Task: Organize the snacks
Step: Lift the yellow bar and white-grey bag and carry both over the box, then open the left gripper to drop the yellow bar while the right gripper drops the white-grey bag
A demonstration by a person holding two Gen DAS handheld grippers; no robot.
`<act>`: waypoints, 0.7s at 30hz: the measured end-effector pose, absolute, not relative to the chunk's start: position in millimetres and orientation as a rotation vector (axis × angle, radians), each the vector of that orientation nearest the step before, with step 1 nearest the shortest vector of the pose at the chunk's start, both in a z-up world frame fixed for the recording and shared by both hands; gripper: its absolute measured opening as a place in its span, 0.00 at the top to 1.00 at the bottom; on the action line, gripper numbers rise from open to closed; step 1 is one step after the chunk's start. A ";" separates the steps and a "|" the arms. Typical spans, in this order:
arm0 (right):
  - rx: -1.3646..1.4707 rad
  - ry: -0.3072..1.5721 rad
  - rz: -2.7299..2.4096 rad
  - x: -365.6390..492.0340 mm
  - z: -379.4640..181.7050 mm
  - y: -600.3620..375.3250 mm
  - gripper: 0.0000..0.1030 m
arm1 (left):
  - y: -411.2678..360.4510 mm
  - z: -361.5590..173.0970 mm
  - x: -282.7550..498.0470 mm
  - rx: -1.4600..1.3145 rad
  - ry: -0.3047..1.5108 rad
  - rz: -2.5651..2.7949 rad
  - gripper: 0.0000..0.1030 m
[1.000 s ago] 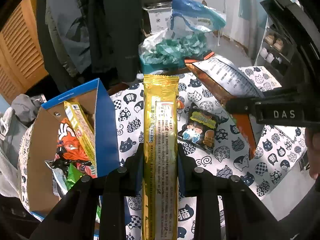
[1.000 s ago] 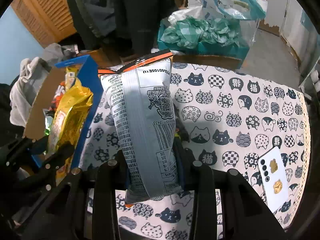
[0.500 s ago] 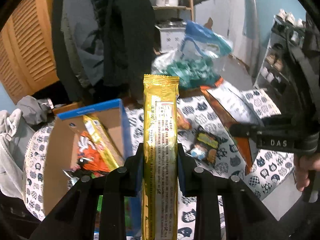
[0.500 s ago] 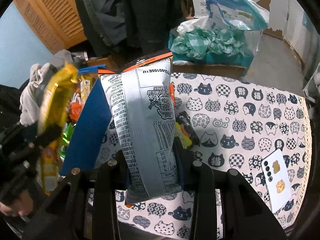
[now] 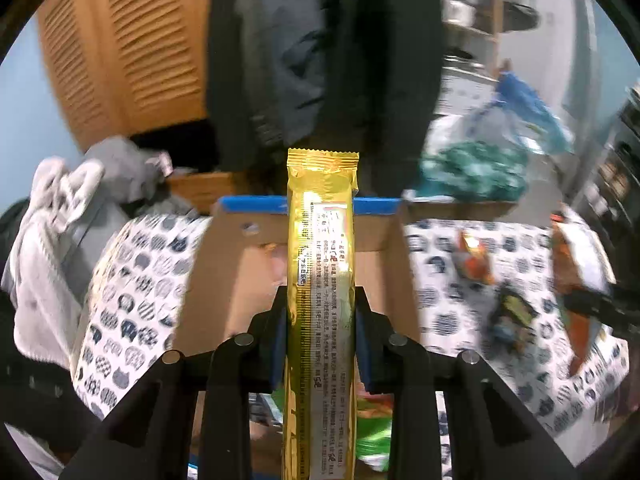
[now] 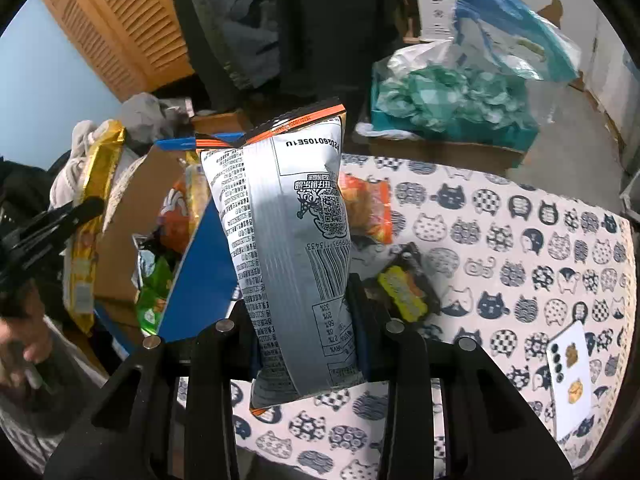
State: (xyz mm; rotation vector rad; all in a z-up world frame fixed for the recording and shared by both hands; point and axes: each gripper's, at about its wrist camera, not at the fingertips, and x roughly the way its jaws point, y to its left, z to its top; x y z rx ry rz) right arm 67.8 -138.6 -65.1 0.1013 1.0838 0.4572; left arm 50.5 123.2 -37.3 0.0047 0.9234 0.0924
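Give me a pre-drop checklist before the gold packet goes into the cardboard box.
1. Left tool clamped on gold packet: ok.
2. Packet over the cardboard box opening: ok in the left wrist view; the height above it, cannot tell.
3. Room in the box: snacks already fill part of it; cannot tell.
4. Right tool gripping silver chip bag, clear of the left tool: ok.
5. Loose snacks remaining on the cat-print cloth: not ok, task unfinished.

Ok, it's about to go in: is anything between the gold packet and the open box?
Nothing visible blocks it. The gold packet, clamped in the left gripper, hangs above the open cardboard box; snacks already lie inside.
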 end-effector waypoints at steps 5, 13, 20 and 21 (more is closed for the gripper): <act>0.079 1.088 0.497 71.7 -62.2 -113.3 0.67 | 159.4 -62.7 54.9 -0.026 0.979 0.162 0.72; 0.057 1.099 0.546 74.4 -62.8 -83.1 0.67 | 188.1 -102.8 58.8 -0.058 1.077 0.210 0.72; 0.030 1.113 0.575 76.1 -64.4 -57.2 0.67 | 201.3 -121.2 68.1 -0.084 1.121 0.224 0.72; 0.025 1.116 0.580 76.0 -64.8 -53.3 0.67 | 203.1 -123.4 68.9 -0.089 1.126 0.224 0.72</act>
